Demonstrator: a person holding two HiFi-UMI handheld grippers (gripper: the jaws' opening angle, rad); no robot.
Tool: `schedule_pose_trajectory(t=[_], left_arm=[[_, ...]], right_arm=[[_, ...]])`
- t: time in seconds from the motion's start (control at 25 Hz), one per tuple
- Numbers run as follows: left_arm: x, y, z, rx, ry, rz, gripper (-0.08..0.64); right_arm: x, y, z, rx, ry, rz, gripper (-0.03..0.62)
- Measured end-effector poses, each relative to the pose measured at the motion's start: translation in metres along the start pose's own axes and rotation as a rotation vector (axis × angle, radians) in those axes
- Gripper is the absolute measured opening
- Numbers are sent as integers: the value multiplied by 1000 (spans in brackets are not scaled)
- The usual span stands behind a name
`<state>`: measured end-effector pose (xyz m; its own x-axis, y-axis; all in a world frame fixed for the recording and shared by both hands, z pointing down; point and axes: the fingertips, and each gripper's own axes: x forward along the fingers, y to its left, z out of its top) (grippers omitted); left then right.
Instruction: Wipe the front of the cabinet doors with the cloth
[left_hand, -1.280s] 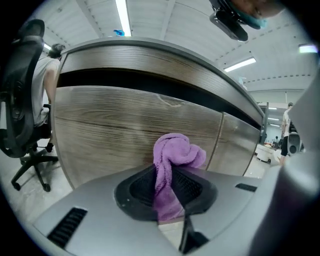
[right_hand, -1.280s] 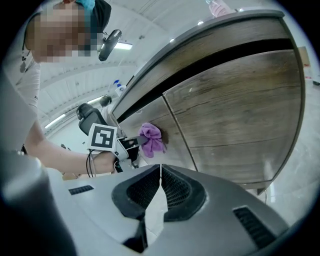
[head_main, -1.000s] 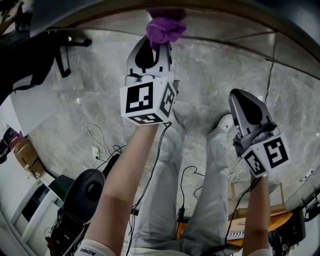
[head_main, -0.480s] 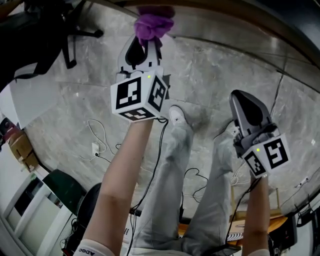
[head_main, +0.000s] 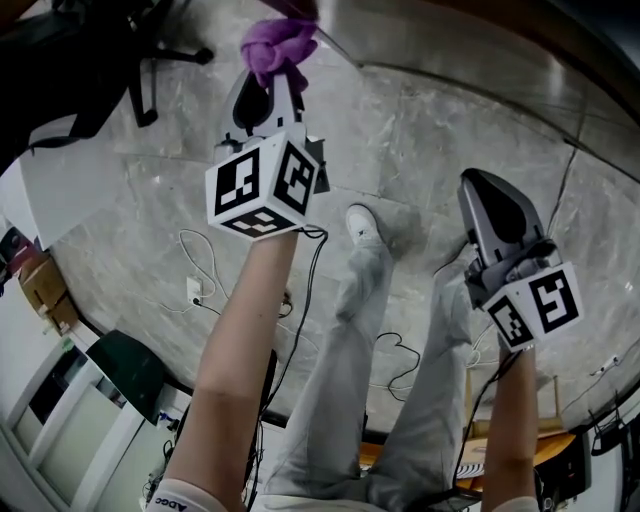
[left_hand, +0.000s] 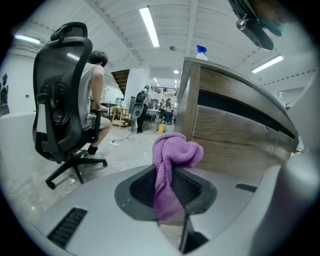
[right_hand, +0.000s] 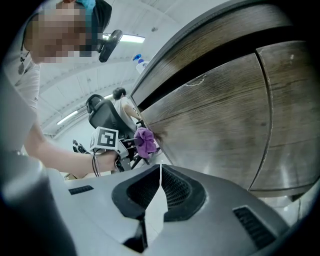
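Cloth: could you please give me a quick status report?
Left hand-held gripper shut on purple cloth, at cabinet door edge. Right hand-held gripper shut, empty, off the door. Nothing seen blocking.

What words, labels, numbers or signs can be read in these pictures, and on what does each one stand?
"ADCO" (the middle letters are uncertain): on the white sleeve edge, bottom left of the head view.
Left cube and right cube: only black-and-white square marker patterns, no words.
Spray bottle on the cabinet top: any label is too small to read.
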<state>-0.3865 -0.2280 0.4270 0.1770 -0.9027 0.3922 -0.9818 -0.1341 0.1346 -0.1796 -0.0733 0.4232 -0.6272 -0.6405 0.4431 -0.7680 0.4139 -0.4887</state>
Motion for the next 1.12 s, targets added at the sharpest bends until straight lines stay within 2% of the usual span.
schedule_pose_trajectory(t=[0.16,0.4,0.64,0.88,1.12], left_arm=[[-17,-13,-19,10,33,10,77],[-28,-90,-64,8,88,-41,77],[-22,-193,-102,12,135,-144,77],[-1,-282,-135,62,171,-279,77],[17,-338,-148,87,192,-368,77]], right_arm=[[-16,-2,-10,1,12,21,29],[-61,-34,-29,-20,61,36,29],[-109,-87,-42,-3,71,2,29],[-135,-138,-52,39,52,-47,29],[-147,-162,-59,61,45,-72,29]])
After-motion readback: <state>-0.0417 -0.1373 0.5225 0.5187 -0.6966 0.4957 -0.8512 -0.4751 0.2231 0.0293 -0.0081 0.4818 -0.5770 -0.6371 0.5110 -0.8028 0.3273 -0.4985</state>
